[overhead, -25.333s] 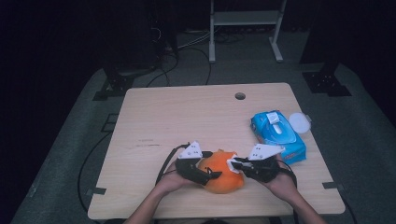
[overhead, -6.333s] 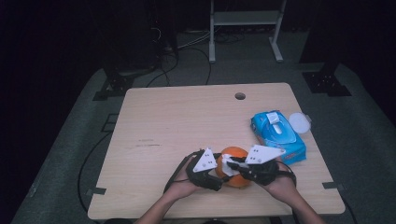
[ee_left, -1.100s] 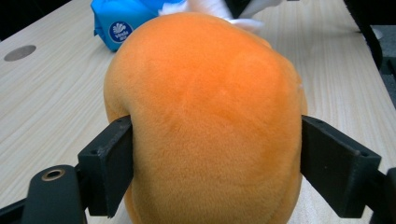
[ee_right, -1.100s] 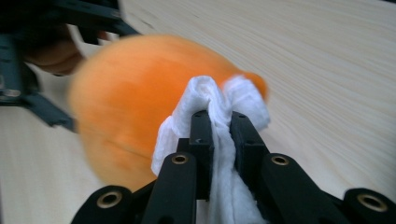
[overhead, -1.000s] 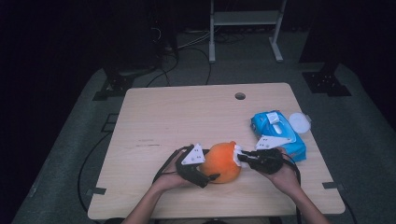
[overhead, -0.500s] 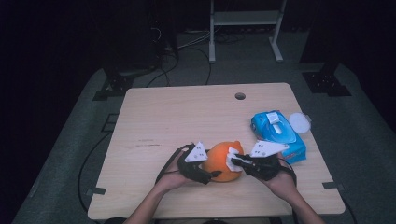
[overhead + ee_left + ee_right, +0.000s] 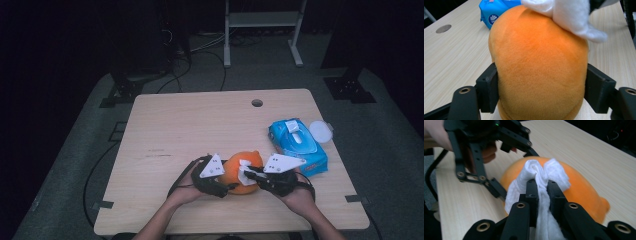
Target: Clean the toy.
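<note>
An orange plush toy (image 7: 244,172) is sitting near the front edge of the wooden table (image 7: 190,125), between the two hands. The left gripper (image 7: 220,189) is squeezing the toy from both sides, its jaws pressing into the soft fabric, as the left gripper view shows up close (image 7: 536,75). The right gripper (image 7: 252,175) is pinching a bunched white wipe (image 7: 541,180) between its nearly closed jaws and is holding it against the top of the toy. Well to the right, a blue pack of wipes (image 7: 298,146) is lying on the table, with a small round white lid (image 7: 320,131) just beside it.
</note>
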Motion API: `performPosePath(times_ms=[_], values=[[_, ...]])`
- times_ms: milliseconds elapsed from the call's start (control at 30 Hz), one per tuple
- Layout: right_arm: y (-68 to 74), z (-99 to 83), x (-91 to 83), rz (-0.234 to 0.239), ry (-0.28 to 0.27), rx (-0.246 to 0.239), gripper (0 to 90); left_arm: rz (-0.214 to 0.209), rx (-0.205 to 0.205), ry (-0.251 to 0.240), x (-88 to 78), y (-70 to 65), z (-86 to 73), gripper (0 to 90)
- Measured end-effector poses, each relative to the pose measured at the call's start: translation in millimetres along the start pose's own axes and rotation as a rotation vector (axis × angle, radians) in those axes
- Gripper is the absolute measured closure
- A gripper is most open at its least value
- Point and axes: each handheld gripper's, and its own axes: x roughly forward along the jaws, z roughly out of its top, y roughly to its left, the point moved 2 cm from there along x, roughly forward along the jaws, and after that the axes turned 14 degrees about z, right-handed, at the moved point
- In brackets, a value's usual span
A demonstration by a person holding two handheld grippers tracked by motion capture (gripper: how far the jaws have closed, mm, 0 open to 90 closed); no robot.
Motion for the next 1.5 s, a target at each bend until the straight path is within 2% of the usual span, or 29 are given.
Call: performPosePath(times_ms=[33,100,133,233,333,367,433,467,500,600,633,733,800,867,933,1000,1033,1067,1100,1200,1233,1333,1367,1400,1500], values=[[-3.4,-2.4,-0.6,-0.007,0.007,0.013,80.3,-0.002,-0.01,0.007,1.0,0.7,-0.9,22.7],[-11.5,-9.5,-1.3,-0.032,0.026,0.029,80.4,-0.009,-0.082,0.033,6.2,5.5,-4.6,12.8],[-15.2,-13.5,-2.2,-0.03,0.03,0.056,80.4,-0.011,-0.101,0.034,6.8,7.1,-5.7,8.6],[-18.9,-16.7,-3.9,-0.035,0.031,0.075,80.4,-0.028,-0.177,0.049,10.6,11.7,-9.1,2.8],[-18.1,-16.6,-3.6,-0.039,0.035,0.065,80.4,-0.067,-0.232,0.06,13.8,14.1,-14.3,3.8],[-16.8,-15.9,-3.0,-0.045,0.041,0.057,80.5,-0.065,-0.222,0.053,13.0,13.5,-14.5,9.6],[-13.0,-13.0,-2.1,-0.057,0.043,0.046,80.6,-0.037,-0.177,0.03,8.7,10.8,-10.4,20.2],[-10.9,-11.1,-2.0,-0.056,0.038,0.039,80.7,-0.015,-0.128,0.021,5.1,7.9,-5.2,22.8],[-5.4,-6.0,-2.2,-0.054,0.025,0.02,80.6,-0.004,-0.103,0.013,3.4,6.0,-2.6,25.7],[3.5,3.9,-4.7,-0.018,-0.028,0.007,80.4,0.012,-0.028,-0.009,-2.9,-1.2,7.2,29.0],[5.8,7.6,-5.7,-0.028,-0.037,-0.007,80.2,0.017,-0.014,-0.011,-4.6,-2.9,9.4,29.3],[1.4,6.4,-7.5,-0.049,-0.033,-0.009,80.2,0.029,-0.003,-0.014,-7.2,-2.1,11.1,29.1],[-5.1,0.1,-6.8,-0.048,-0.024,0.018,80.3,0.022,-0.011,-0.003,-4.0,-2.3,8.3,26.7],[-10.9,-7.9,-4.5,-0.051,0.002,0.037,80.4,0.011,-0.036,0.007,0.4,-1.3,5.2,17.8],[-13.8,-11.4,-5.0,-0.06,0.012,0.05,80.4,0.001,-0.086,0.001,2.7,3.7,2.1,9.8],[-16.5,-12.2,-7.4,-0.078,0.016,0.054,80.5,-0.005,-0.143,0.027,5.6,9.1,-2.2,5.5],[-18.6,-12.8,-9.1,-0.09,0.016,0.058,80.5,-0.022,-0.178,0.038,7.7,10.8,-5.0,4.7],[-20.7,-13.1,-10.5,-0.088,0.007,0.075,80.5,-0.041,-0.195,0.03,8.6,11.2,-6.2,8.1],[-20.6,-12.9,-10.9,-0.089,0.004,0.082,80.7,-0.042,-0.197,0.015,9.5,10.2,-6.8,13.0],[-12.0,-7.5,-8.2,-0.092,0.001,0.05,81.0,0.001,-0.157,-0.006,5.9,4.9,-3.0,24.5],[-8.8,-5.4,-7.5,-0.093,-0.002,0.039,81.0,0.02,-0.128,-0.002,4.5,2.3,-1.0,26.4],[4.6,2.2,-4.8,-0.042,-0.024,0.002,80.6,0.039,-0.106,-0.003,3.1,-1.9,2.3,30.6],[9.3,4.1,-3.0,-0.049,-0.012,-0.019,80.5,0.038,-0.104,0.0,2.9,-1.9,2.5,30.8],[10.6,4.8,-2.6,-0.062,0.0,-0.032,80.3,0.032,-0.119,-0.005,2.8,-0.8,1.7,31.2],[1.0,2.2,-8.6,-0.093,-0.001,-0.014,80.2,0.023,-0.155,-0.005,3.0,1.6,0.0,31.7]])
